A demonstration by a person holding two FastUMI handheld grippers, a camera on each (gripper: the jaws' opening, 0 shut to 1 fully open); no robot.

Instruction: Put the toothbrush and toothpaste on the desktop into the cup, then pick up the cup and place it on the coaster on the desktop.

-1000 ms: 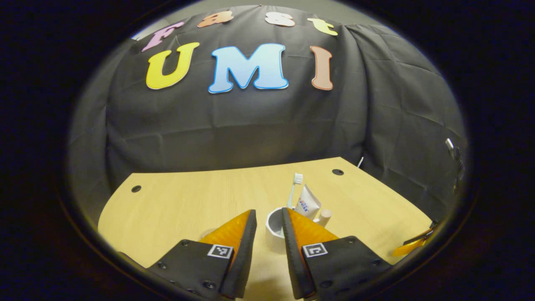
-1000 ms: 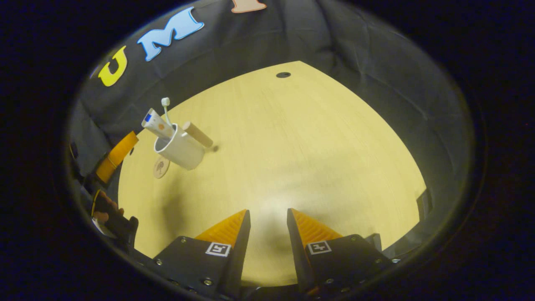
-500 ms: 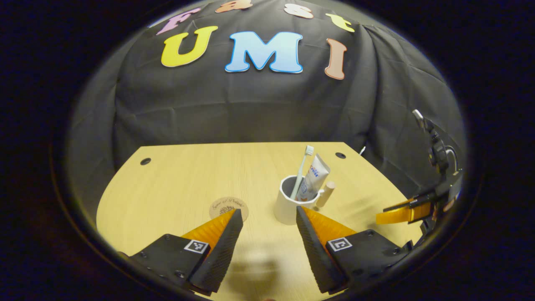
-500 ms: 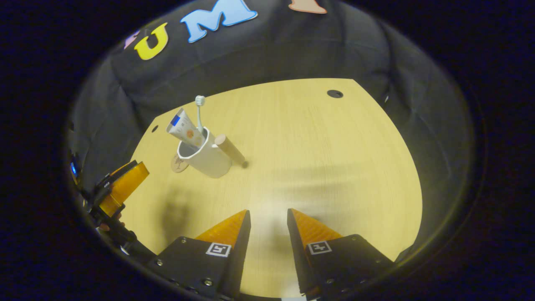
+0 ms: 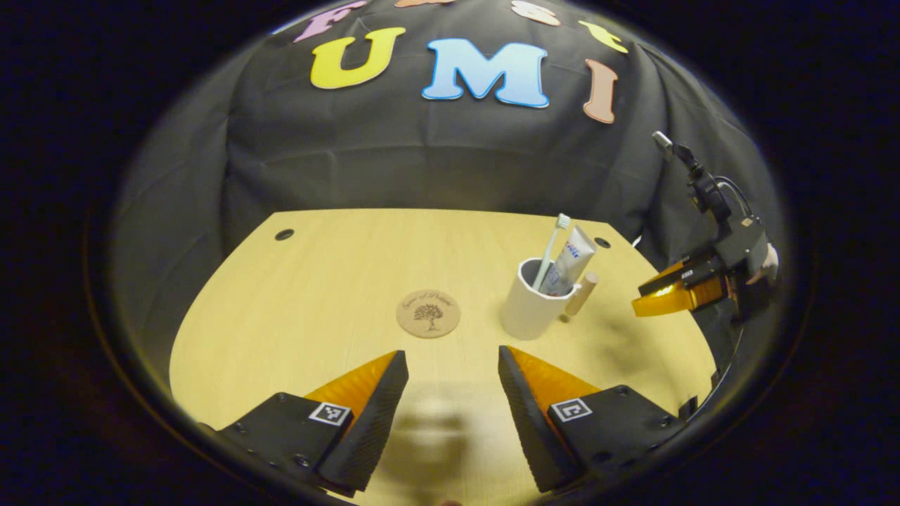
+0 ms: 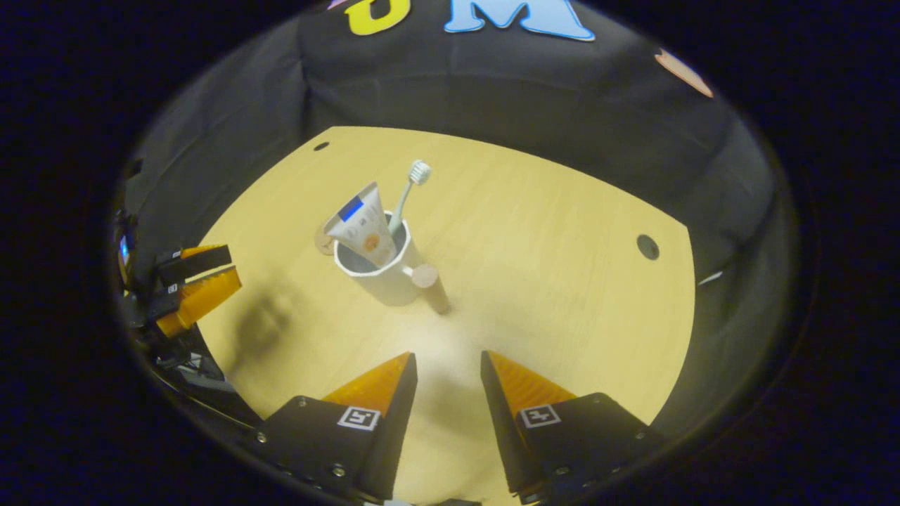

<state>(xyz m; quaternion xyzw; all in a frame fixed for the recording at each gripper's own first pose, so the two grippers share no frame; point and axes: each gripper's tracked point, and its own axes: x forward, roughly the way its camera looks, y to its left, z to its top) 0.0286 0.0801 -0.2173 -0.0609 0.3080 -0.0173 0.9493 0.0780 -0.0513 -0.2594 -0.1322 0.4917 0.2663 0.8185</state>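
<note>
A white cup (image 5: 529,313) with a wooden handle (image 5: 583,293) stands upright on the wooden desktop (image 5: 316,295). A toothbrush (image 5: 553,241) and a toothpaste tube (image 5: 568,254) stick out of it. A round coaster (image 5: 427,313) lies bare just left of the cup. My left gripper (image 5: 450,362) is open and empty, hovering short of both. In the right gripper view the cup (image 6: 385,280), toothpaste (image 6: 361,228) and toothbrush (image 6: 408,188) sit ahead of my right gripper (image 6: 447,362), whose fingers stand apart, holding nothing. The coaster's edge (image 6: 323,244) peeks out behind the cup.
In the left gripper view the right gripper (image 5: 673,295) hangs past the table's right edge, with a hand (image 5: 770,258) behind it. The left gripper (image 6: 197,287) shows at the left of the right gripper view. Cable holes (image 5: 284,234) (image 6: 647,247) mark the desktop. Black cloth walls surround it.
My left gripper has pulled back from the cup and opened wider, bringing the coaster into sight. My right gripper has swung round so the cup sits nearer and more centred.
</note>
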